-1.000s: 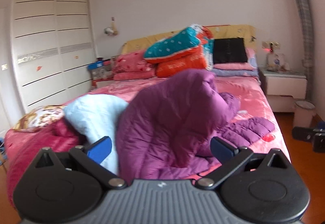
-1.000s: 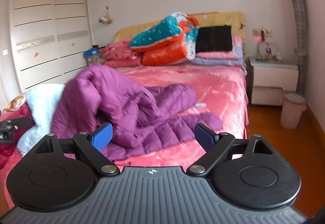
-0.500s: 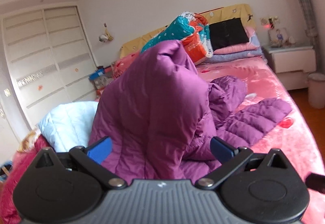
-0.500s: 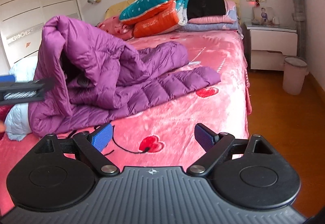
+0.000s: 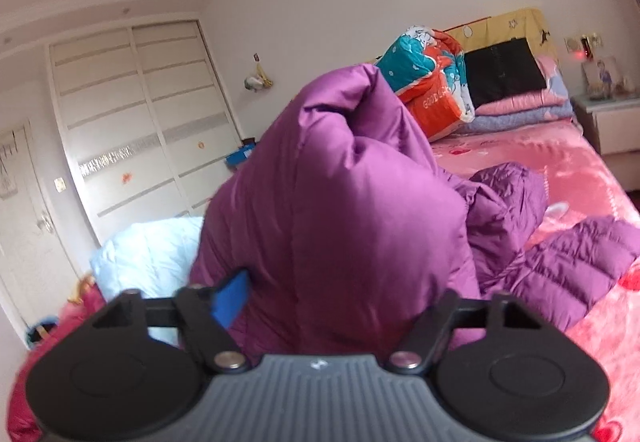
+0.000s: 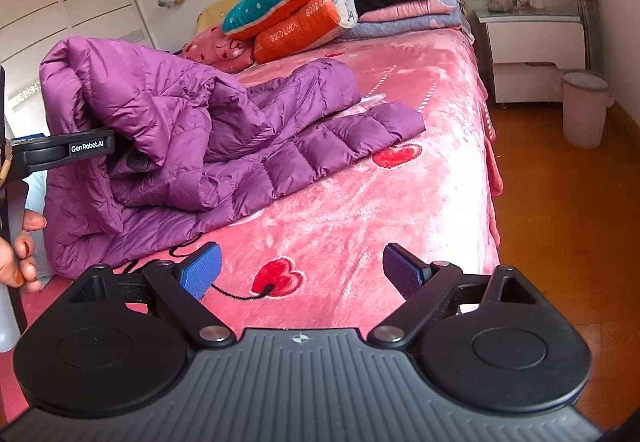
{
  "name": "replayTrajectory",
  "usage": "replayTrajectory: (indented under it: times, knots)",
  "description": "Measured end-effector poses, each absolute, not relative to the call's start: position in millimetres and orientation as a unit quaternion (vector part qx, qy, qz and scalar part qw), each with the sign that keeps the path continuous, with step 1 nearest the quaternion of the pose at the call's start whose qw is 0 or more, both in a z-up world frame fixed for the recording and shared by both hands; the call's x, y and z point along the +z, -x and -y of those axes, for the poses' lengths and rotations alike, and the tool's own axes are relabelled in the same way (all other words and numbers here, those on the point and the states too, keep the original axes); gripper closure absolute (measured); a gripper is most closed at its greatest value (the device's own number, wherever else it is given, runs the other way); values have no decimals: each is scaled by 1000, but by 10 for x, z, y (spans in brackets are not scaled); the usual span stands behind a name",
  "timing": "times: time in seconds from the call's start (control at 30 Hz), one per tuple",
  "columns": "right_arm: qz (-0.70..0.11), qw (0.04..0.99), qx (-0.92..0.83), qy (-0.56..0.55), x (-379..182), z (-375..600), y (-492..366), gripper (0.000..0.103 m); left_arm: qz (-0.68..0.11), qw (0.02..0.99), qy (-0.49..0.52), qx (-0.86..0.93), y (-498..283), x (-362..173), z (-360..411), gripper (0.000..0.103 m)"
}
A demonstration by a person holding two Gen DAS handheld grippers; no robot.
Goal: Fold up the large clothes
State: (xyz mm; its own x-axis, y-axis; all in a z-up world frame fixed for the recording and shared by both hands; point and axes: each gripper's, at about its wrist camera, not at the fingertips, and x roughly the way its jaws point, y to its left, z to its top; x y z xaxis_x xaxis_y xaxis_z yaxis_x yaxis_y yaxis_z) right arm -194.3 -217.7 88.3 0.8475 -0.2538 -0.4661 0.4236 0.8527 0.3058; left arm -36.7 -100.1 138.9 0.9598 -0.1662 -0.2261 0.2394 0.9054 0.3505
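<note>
On the pink bed (image 6: 360, 201) lies a purple quilted jacket (image 6: 224, 145), crumpled toward the left side, one flat padded part stretched out to the right across the heart-patterned blanket. Its left portion is bunched and raised into a peak.

Left gripper (image 5: 332, 302): jaws closing, with a thick fold of the jacket (image 5: 340, 201) between them. The blue left pad lies against the cloth; the right pad is hidden behind the fabric, so a firm pinch cannot be confirmed from this view. In the right wrist view the same gripper (image 6: 64, 149) shows from the side at the left edge, its tip buried in the raised fold, and a hand (image 6: 20, 250) grips its handle below.

Right gripper (image 6: 300, 270): jaws wide apart, nothing between them, hanging over bare blanket near the bed's front edge, well apart from the jacket's hem. A red heart print shows in the gap.

Surroundings:
- pale blue garment (image 5: 148, 258) left of the jacket, just beside it
- folded teal and orange quilt (image 6: 296, 1) at the head of the bed, black item and pink bedding beside it
- white nightstand (image 6: 532, 45) right of the bed, pink bin (image 6: 584, 105) on the wooden floor near it
- white wardrobe (image 5: 132, 129) on the left wall
</note>
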Motion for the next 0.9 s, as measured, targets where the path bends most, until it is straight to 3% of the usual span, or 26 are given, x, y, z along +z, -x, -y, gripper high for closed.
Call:
replayTrajectory:
  times: [0.07, 0.17, 0.33, 0.6, 0.9]
  knots:
    - [-211, 939, -179, -205, 863, 2203, 1945, 0, -99, 973, -181, -106, 351, 1397, 1004, 66]
    - [-212, 938, -176, -211, 845, 2243, 1956, 0, -108, 975, -162, -111, 356, 1449, 952, 87]
    - [-212, 938, -165, -221, 831, 2283, 1994, 0, -111, 979, -112, -130, 436, 1661, 742, 95]
    - [-198, 952, -124, -199, 866, 2183, 1988, 0, -93, 981, -46, -161, 847, 2081, 214, 98]
    - [-177, 979, -71, -76, 1035, 1561, 1911, 0, -89, 973, -10, -212, 1327, 2228, -191, 99]
